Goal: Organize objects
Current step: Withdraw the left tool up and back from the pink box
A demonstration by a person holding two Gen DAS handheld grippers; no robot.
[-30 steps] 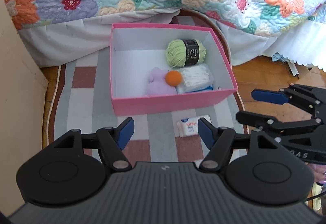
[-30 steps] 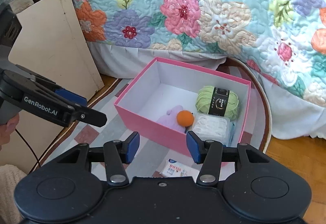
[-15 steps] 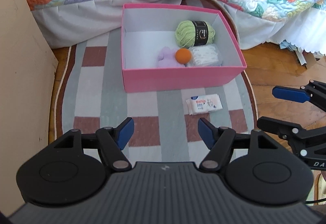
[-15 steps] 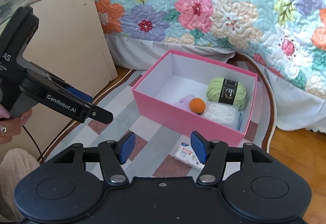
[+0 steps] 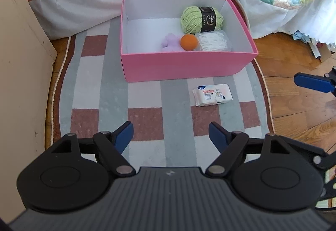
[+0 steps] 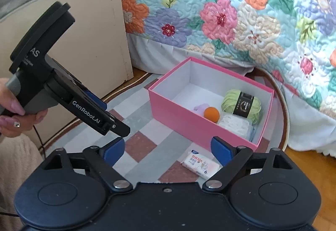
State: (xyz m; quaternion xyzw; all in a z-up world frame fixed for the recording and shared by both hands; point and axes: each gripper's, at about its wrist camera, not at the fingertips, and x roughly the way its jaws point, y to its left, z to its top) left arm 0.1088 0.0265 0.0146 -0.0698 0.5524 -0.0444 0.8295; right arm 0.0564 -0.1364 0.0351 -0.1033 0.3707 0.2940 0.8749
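White tissue packet point(image 5: 212, 95) lies on the checked rug point(image 5: 145, 92) just before the pink box point(image 5: 189, 66), ahead of both grippers, untouched. Left gripper point(image 5: 171, 136) and right gripper point(image 6: 168, 148) have just been opening; both stand spread, nothing between their fingers.

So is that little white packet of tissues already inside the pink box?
No, the tissue packet lies on the checked rug just in front of the pink box, outside its near wall.

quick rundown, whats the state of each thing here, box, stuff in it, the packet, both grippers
pink box: open, no lid, on the rug
green yarn: in box
orange ball: in box
clear packet: in box
tissue pack: on rug, outside box
left gripper: open, empty, just widened
right gripper: open, empty, just widened
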